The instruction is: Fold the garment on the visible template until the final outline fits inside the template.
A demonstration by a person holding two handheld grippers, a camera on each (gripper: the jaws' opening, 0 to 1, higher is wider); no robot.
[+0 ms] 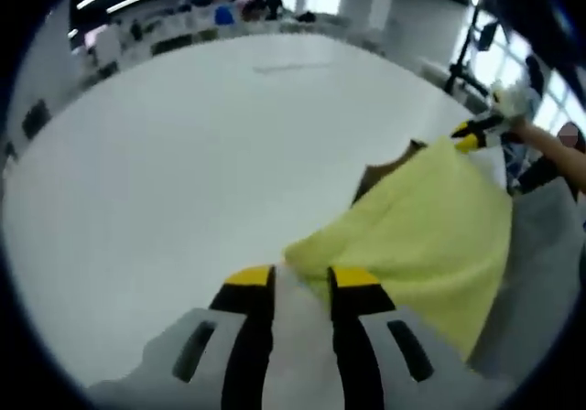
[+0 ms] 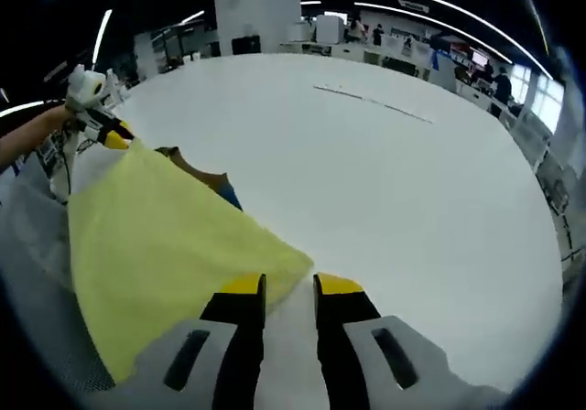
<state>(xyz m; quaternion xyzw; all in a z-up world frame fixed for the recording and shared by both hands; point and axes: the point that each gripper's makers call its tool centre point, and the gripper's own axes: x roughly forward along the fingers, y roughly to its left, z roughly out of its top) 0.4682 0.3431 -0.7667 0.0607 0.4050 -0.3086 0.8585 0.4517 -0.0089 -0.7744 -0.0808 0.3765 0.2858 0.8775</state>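
A yellow garment (image 1: 421,236) hangs stretched between my two grippers above the white table (image 1: 183,172). In the left gripper view, my left gripper (image 1: 302,277) is shut on one corner of it, and my right gripper (image 1: 476,135) pinches the far corner at upper right. The right gripper view mirrors this. There the yellow garment (image 2: 156,245) spreads left from my right gripper (image 2: 291,286), and my left gripper (image 2: 105,135) holds the far corner. A brown and blue thing (image 2: 197,177) peeks out from behind the cloth. I cannot tell what it is.
A grey sheet (image 1: 540,273) lies under the garment at the table's near side. A person's forearm (image 1: 554,154) reaches to the far gripper. A faint line (image 2: 366,99) marks the white table (image 2: 412,199). Desks and people stand in the background.
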